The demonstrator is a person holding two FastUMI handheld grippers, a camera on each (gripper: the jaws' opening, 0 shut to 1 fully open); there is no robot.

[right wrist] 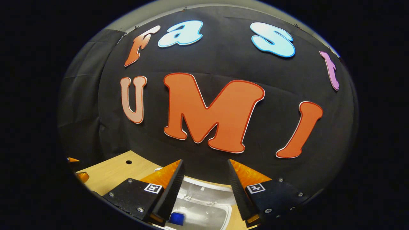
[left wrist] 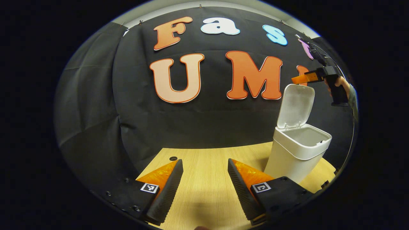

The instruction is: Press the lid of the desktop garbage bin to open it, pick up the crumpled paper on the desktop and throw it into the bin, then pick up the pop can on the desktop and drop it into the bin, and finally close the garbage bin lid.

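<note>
Hovering low over the wooden table (left wrist: 204, 191), the left gripper (left wrist: 204, 188) has its jaws wide apart with nothing between them, likely waiting clear of the work. To the right stands the white bin (left wrist: 298, 153), lid (left wrist: 295, 105) tipped up and open. Above it, the right gripper (right wrist: 204, 188) is spread and empty; a blue thing (right wrist: 176, 218), perhaps the can, lies in the bin below. Crumpled paper can't be made out.
</note>
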